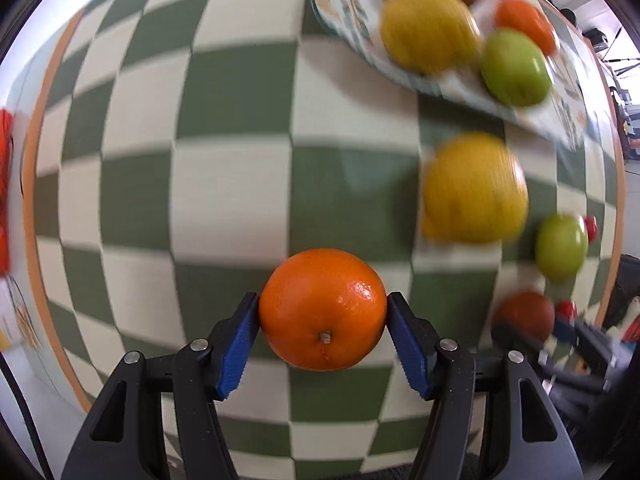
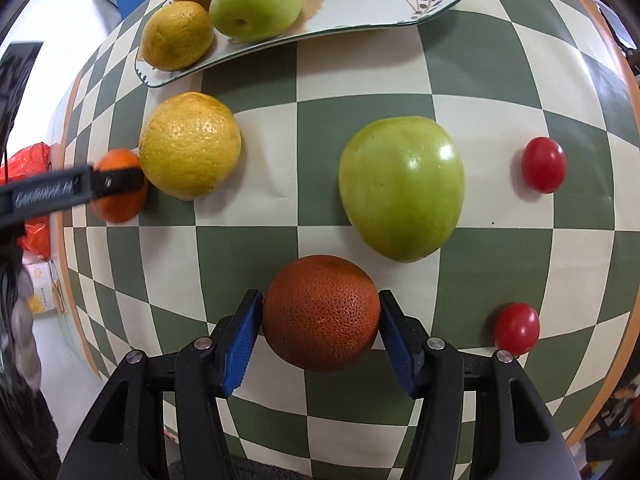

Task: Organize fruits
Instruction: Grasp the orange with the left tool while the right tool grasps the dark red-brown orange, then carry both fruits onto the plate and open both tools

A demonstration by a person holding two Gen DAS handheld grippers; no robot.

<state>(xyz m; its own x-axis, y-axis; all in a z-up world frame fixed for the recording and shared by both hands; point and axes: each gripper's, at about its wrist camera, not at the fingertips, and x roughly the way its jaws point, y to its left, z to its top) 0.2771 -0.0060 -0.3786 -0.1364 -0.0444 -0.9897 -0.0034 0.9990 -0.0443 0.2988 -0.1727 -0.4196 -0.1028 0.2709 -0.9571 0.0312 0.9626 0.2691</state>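
On the green-and-cream checked tablecloth (image 2: 360, 80), a floral plate (image 2: 400, 4) at the far edge carries several fruits. Near the plate's rim lies a yellow citrus (image 2: 190, 146), with a green apple (image 2: 402, 188) mid-cloth. The left gripper (image 1: 322, 332) clamps an orange (image 1: 322, 310); the right gripper (image 2: 321, 338) clamps a reddish-brown orange (image 2: 321, 312). Two cherry tomatoes (image 2: 544, 165) sit toward the right edge.

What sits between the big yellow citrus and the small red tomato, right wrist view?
A large green apple lies between the big yellow citrus and the upper small red tomato, on checkered cloth, in the right wrist view.
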